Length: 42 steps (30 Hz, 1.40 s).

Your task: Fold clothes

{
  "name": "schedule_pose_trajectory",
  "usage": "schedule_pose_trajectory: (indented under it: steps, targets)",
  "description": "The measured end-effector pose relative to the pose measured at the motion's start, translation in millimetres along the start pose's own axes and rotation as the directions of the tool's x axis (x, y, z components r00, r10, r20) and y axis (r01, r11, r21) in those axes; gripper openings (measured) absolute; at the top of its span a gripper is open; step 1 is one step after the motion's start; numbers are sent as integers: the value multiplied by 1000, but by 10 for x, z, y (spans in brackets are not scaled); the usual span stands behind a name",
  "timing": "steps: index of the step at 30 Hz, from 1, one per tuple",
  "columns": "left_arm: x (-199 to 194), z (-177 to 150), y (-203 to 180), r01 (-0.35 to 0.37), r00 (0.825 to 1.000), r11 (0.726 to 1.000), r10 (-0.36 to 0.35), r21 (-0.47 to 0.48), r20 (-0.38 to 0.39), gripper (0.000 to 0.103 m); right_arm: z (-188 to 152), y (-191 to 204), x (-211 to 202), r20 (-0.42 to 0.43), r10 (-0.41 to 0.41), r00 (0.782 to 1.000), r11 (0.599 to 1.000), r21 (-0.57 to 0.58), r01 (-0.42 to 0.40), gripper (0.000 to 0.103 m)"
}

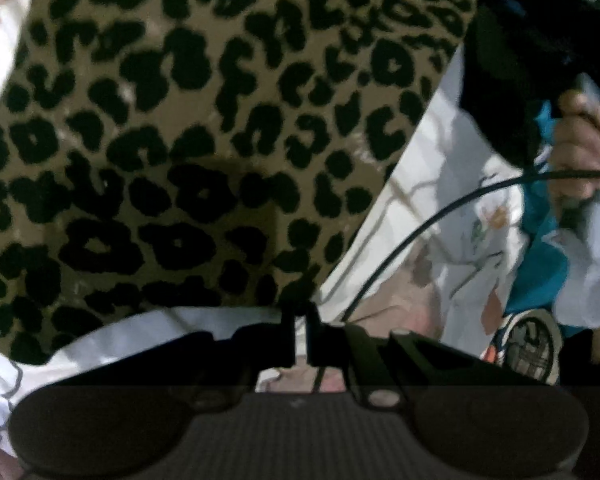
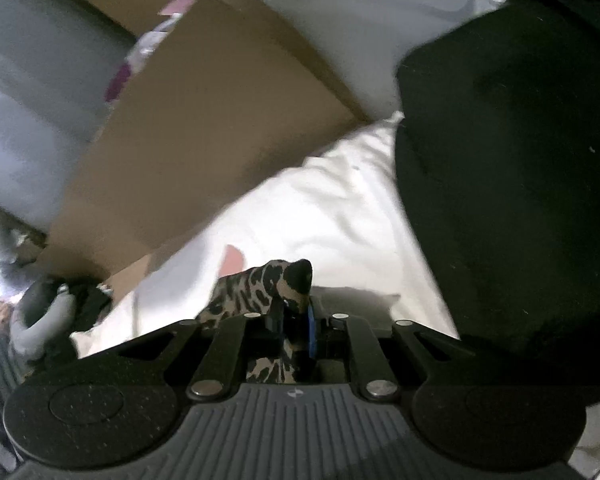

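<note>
Left gripper (image 1: 300,334): fingers nearly together, clamped on the lower corner of the leopard-print garment (image 1: 204,128), which hangs spread across most of the view. Right gripper (image 2: 292,320): clenched on a bunched corner of the same cloth (image 2: 268,280). Beyond, white bedding (image 2: 300,216) underneath. Black cable (image 1: 412,232) crossing at right; hand (image 1: 580,148) gripping the other handle. Cardboard sheets (image 2: 204,128) leaning past the bed's far edge; dark fabric (image 2: 512,160) blocking the right.

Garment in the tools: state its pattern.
Leopard print, black spots on tan, on the garment; it shows best in the left wrist view.
</note>
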<state>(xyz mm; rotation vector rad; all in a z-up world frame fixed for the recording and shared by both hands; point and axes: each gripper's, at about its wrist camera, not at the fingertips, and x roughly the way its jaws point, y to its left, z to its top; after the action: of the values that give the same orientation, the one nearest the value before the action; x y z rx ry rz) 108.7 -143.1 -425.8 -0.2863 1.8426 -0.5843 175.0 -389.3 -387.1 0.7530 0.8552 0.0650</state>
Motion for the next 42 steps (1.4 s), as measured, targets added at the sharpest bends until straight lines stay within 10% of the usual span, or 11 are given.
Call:
schedule_pose_trajectory:
  steps: [5, 16, 29, 33, 42]
  targets:
    - [-145, 18, -104, -30, 999, 999, 31, 45, -16, 14, -13, -61, -85, 28, -20, 999, 1000, 23, 19, 43]
    - [-855, 206, -191, -173, 982, 980, 165, 99, 89, 53, -236, -180, -229, 8, -5, 1000, 994, 111, 4, 44]
    - [-1508, 552, -744, -285, 925, 946, 229, 156, 302, 68, -489, 28, -760, -50, 23, 998, 992, 121, -17, 50]
    - [-1524, 728, -800, -237, 963, 940, 195, 245, 185, 72, -461, 195, -875, -84, 22, 996, 996, 89, -15, 51]
    - [-1717, 819, -897, -296, 947, 902, 235, 314, 219, 82, -396, 571, -1135, -158, 15, 987, 1000, 16, -13, 81]
